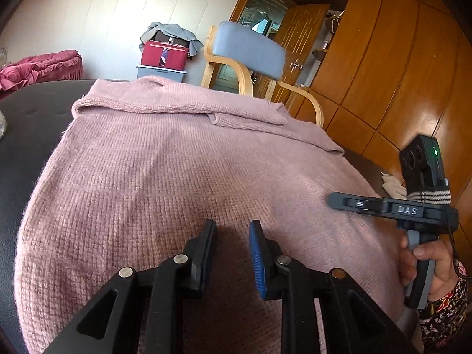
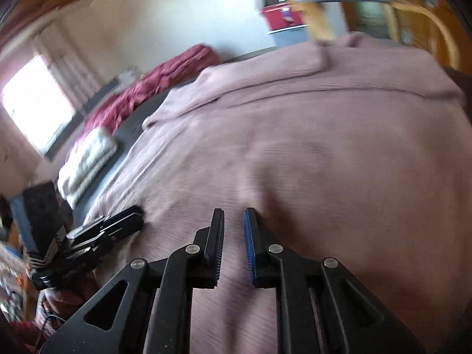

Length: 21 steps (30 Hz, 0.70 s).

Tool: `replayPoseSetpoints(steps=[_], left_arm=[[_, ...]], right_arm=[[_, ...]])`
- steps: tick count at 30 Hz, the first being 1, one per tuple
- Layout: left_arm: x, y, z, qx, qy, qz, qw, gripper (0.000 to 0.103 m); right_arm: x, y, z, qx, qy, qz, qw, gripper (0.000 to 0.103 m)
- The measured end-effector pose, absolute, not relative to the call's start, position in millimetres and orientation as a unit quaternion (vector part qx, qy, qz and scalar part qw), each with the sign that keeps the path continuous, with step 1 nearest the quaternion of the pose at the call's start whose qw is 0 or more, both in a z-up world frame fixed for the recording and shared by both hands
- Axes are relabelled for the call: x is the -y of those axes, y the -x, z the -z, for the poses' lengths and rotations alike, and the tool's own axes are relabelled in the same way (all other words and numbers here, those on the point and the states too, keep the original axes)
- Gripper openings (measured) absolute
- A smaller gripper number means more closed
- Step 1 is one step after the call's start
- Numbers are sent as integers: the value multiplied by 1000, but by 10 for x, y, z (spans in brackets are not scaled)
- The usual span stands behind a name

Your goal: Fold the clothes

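A pink knit sweater (image 1: 183, 159) lies spread flat on a dark tabletop (image 1: 32, 118), filling the space under and ahead of both tools. The left hand-held gripper (image 1: 231, 230) hovers just above the knit near its closest edge, jaws parted with nothing between them — released. To its right, the right hand-held gripper (image 1: 334, 199) reaches in sideways over the sweater's edge, gripped by a hand (image 1: 424, 262) in a floral sleeve. In its own blurred view the right hand-held gripper (image 2: 233, 216) shows a narrow gap between its pads (image 2: 250, 244) and no cloth caught there; it reads as released.

Beyond the left hand-held gripper, past the sweater's folded collar, stands a grey-cushioned wooden chair (image 1: 250, 50), with a red box (image 1: 163, 54) on a grey bin to its left. Far left lies crumpled maroon bedding (image 1: 38, 67). A folded white cloth (image 2: 88, 162) rests on the tabletop — left of the right hand-held gripper, beside the sweater.
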<state>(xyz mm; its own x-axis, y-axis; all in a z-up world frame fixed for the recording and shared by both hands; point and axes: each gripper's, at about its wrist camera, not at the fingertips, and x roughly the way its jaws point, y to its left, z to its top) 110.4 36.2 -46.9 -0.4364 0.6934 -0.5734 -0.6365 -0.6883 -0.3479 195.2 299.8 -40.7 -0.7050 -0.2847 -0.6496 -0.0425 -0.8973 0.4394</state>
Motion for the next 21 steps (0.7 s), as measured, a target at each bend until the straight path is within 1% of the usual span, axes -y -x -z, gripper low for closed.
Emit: replayPoseSetpoints(steps=[3,6,7,8,12,14,16,19,20,21], left_arm=[[-369,-1063,470,36,357,-848,391,22],[-425,-1070,430,18,366,-852,374,22],[-491,-1092,374,-2,369,-857,359,22],[-559,-1115,316,-22,371,-861,347,22],[-878,-1147,69,-41,344,-861,373,25],[-1076,-1091,72,-62,343,-860,373,25],[-1212,-993,225,-74,370,-849,369,25],[-1148,-950,366,-58,386,-839,379,25],[-1091,-942,365,-46,386,-838,383,25],[-1045,-924,384,-35,385,-835,392,25]], right_arm=[[-3271,-2209,396,216,-366,905,10,7],[-3471,-2387,402,234,-358,904,-17,4],[-3505,-2426,396,244,-354,903,-15,4],[-3539,-2466,391,253,-351,901,-14,6],[-3381,-2420,223,212,-340,916,0,8],[-3276,-2212,195,201,-347,916,23,8],[-3211,-2012,213,192,-362,912,37,8],[-3284,-1831,343,192,-395,898,32,8],[-3359,-1824,382,200,-398,895,26,5],[-3485,-1861,411,225,-394,891,26,4]])
